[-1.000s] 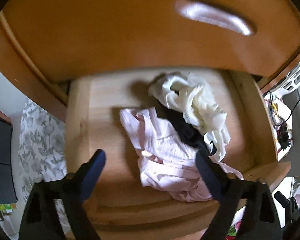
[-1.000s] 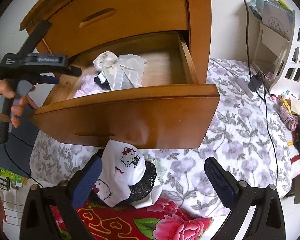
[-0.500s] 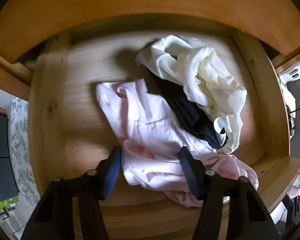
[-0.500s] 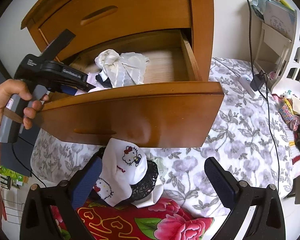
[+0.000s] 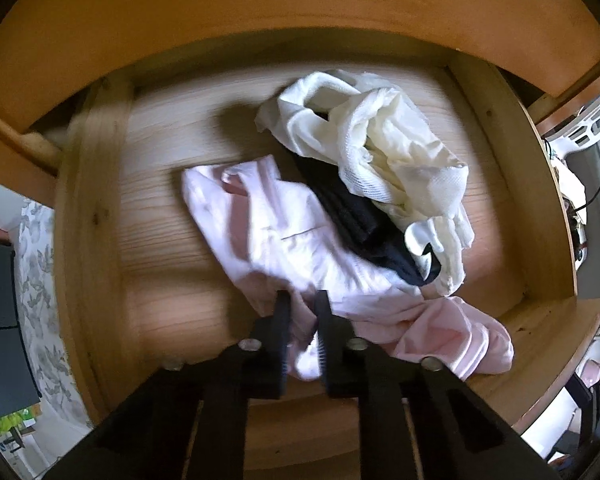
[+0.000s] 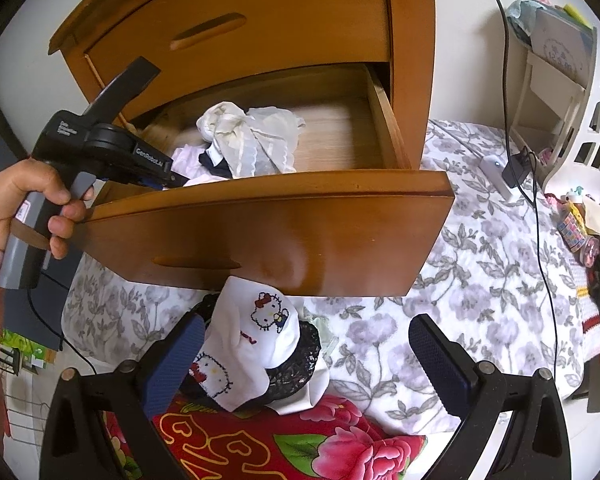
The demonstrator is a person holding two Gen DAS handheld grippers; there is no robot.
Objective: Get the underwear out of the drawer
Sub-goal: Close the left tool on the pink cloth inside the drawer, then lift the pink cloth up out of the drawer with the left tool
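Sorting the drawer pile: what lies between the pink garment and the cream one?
A black garment, partly under the cream one and beside the pink garment, in the left wrist view.

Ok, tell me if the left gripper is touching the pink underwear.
Touching. The left wrist view shows the left gripper, whose jaws have just been closing, pinching a fold of the pink underwear.

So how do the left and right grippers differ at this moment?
The left gripper has just been closing and pinches the pink underwear inside the drawer; the right gripper is open and empty. Left reaches into the drawer, right hangs over the bedspread. Both have dark blue pads.
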